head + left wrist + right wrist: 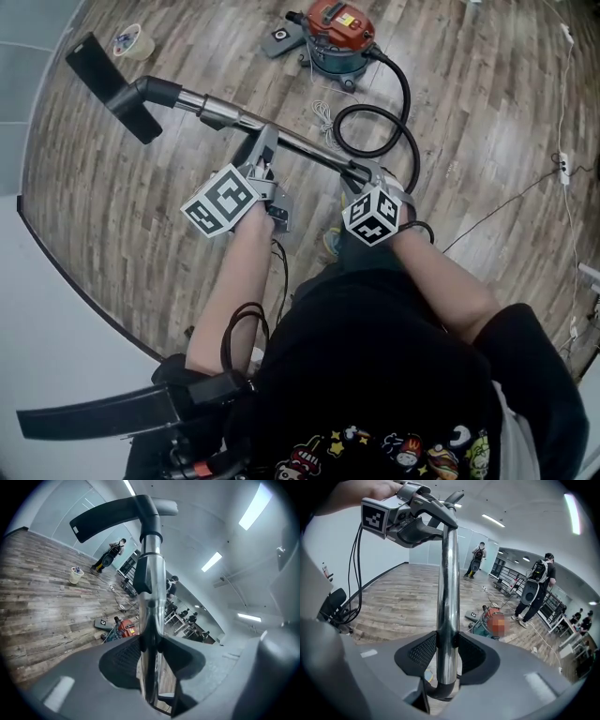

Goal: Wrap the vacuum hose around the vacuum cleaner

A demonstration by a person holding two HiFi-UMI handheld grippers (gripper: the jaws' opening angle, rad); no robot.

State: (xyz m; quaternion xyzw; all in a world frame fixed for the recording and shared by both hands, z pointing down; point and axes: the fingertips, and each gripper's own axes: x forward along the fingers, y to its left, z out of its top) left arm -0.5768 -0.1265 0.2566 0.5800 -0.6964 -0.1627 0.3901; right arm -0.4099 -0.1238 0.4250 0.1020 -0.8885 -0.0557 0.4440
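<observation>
A chrome vacuum wand (281,136) runs from the black floor nozzle (105,82) at upper left down to a black bend by my right hand. My left gripper (266,157) is shut on the wand's middle, its pads pressing the tube (149,620) from both sides. My right gripper (371,176) is shut on the wand's lower end (447,616), just above the bend where the black hose (405,122) begins. The hose loops on the floor back to the red and teal vacuum cleaner (333,33), which stands far from both grippers. My left gripper (410,517) shows higher up the tube.
A roll of tape (131,40) lies near the nozzle, and a grey box (279,39) and a white cord (323,112) lie by the cleaner. Thin cables and a power strip (564,169) lie at right. People (536,585) stand in the background. A white bucket (75,575) stands beyond.
</observation>
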